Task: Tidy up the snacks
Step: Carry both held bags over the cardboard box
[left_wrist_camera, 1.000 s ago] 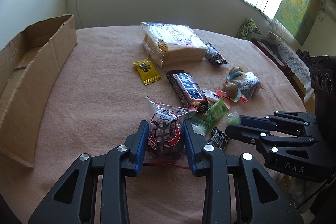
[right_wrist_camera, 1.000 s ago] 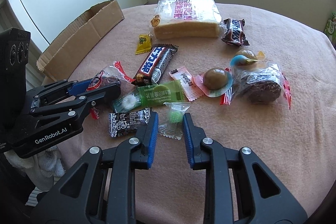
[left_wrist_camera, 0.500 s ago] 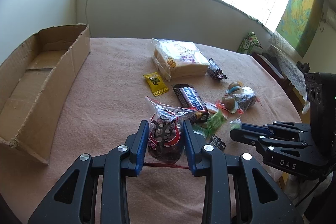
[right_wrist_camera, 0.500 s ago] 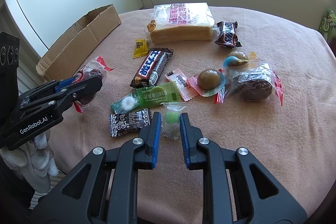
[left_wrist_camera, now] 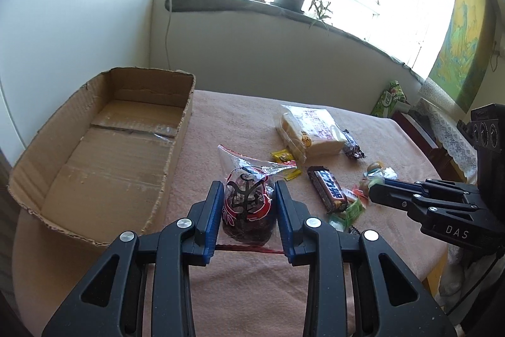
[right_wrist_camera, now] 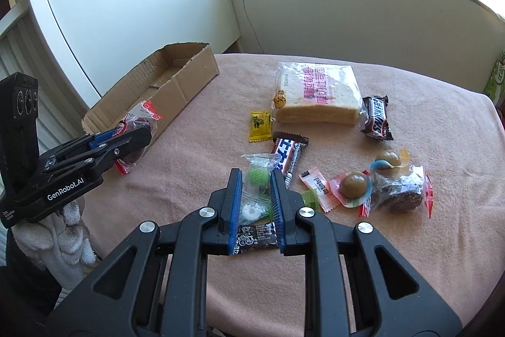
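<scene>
Starting at the left, the cardboard box sits open with nothing visible in it, and the left gripper is clamped around the dark cake in its clear red-printed wrapper, held off the pink tablecloth just beside the box wall. Risk I see: that crinkly wrapper is slick, so it could slide out, or the trailing tail could snag the torn box rim on the way in. Further right, the right gripper has its fingers pinched on the little green candy above the rest of the pile; such a thin hold could let it twist free. Versus a second ago, both grippers have lifted and the left one has swung toward the box.
</scene>
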A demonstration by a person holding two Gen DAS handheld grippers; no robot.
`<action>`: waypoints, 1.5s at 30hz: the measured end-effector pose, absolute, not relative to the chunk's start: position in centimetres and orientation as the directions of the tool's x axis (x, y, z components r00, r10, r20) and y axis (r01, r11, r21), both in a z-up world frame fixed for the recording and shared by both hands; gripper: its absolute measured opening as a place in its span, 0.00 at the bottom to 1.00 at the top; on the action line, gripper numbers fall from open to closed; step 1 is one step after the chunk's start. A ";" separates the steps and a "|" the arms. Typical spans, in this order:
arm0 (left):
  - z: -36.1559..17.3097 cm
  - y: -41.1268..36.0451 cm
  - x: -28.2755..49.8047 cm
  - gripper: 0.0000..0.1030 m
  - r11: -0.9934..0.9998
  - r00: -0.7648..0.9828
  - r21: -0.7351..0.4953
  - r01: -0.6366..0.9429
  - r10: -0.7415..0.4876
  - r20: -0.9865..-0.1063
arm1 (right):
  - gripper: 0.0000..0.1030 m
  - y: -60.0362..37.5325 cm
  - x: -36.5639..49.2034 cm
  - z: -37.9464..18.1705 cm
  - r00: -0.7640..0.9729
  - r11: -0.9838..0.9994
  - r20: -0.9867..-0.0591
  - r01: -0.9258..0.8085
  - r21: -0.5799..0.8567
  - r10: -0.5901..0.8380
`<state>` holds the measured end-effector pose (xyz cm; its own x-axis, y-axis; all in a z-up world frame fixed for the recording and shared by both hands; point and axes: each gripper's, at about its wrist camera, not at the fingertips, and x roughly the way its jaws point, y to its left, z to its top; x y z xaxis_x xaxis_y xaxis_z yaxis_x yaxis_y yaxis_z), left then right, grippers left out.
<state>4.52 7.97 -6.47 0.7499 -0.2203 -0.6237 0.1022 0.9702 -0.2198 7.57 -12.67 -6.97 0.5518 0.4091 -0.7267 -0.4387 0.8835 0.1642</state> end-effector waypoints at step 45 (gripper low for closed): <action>-7.4 20.5 5.6 0.31 0.968 0.766 -0.206 -0.144 -0.023 -0.643 | 0.32 9.8 13.0 -7.1 0.453 0.735 -0.740 -0.673 0.082 0.497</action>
